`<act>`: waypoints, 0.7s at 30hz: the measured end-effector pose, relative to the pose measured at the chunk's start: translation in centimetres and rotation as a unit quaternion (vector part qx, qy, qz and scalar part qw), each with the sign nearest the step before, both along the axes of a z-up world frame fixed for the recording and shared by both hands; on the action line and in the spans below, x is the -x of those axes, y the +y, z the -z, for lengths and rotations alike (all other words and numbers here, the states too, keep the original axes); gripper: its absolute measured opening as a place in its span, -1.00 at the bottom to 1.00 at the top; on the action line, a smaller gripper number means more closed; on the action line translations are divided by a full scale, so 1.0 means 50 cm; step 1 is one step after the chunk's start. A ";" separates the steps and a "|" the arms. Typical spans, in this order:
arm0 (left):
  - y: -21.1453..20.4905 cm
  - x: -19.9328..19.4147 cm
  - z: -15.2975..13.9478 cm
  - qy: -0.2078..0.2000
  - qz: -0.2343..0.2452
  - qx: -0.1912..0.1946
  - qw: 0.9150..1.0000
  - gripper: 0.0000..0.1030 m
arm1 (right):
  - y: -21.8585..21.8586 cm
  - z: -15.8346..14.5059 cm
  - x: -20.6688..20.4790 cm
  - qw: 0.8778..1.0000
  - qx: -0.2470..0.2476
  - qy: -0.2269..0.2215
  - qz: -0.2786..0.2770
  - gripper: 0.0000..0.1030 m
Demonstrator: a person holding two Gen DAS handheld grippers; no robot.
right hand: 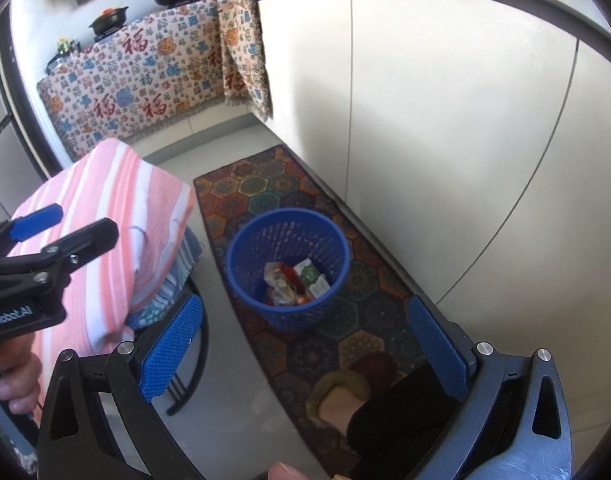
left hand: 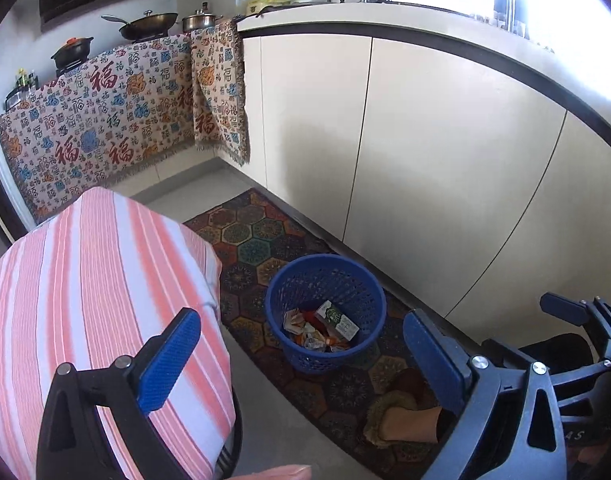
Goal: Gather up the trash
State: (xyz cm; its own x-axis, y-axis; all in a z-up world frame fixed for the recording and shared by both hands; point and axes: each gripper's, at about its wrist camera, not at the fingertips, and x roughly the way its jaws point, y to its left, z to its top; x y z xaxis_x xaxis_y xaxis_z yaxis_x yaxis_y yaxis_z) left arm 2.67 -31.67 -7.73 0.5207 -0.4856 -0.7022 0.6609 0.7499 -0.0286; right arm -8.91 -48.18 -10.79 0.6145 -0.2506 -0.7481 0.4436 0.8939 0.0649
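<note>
A blue mesh wastebasket (left hand: 325, 312) stands on a patterned floor mat (left hand: 257, 236); it also shows in the right wrist view (right hand: 287, 268). It holds crumpled wrappers and a green and white carton (left hand: 337, 320), also seen from the right (right hand: 311, 278). My left gripper (left hand: 301, 364) is open and empty above the floor, near the basket. My right gripper (right hand: 305, 344) is open and empty too, over the mat in front of the basket. The left gripper's body (right hand: 37, 248) shows at the left of the right wrist view.
A table under a pink striped cloth (left hand: 85, 300) stands left of the basket. White cabinet doors (left hand: 425, 160) run along the right. A patterned blanket (left hand: 105, 120) hangs over the far counter with pots on top. A foot in a slipper (right hand: 345, 396) rests on the mat.
</note>
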 end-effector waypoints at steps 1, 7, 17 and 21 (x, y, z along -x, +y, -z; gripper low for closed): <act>-0.001 0.001 -0.001 0.002 0.000 -0.006 1.000 1.00 | 0.007 -0.005 0.000 1.000 0.002 0.001 -0.002 0.99; 0.006 -0.002 0.003 0.017 0.000 -0.011 1.000 1.00 | 0.028 -0.020 0.000 1.000 0.006 0.014 0.000 0.99; 0.000 0.004 0.006 0.009 -0.002 -0.019 1.000 1.00 | 0.034 -0.026 0.005 1.000 -0.002 0.014 0.001 0.99; 0.000 0.004 0.006 0.008 -0.002 -0.018 1.000 1.00 | 0.033 -0.025 0.004 1.000 -0.006 0.017 0.002 0.99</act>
State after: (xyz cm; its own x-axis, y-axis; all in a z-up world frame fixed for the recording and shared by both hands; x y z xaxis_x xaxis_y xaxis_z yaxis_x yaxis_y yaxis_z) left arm 2.46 -31.64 -8.02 0.5117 -0.4568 -0.7277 0.6570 0.7538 -0.0112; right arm -9.13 -46.51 -9.53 0.5886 -0.2436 -0.7709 0.4487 0.8916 0.0608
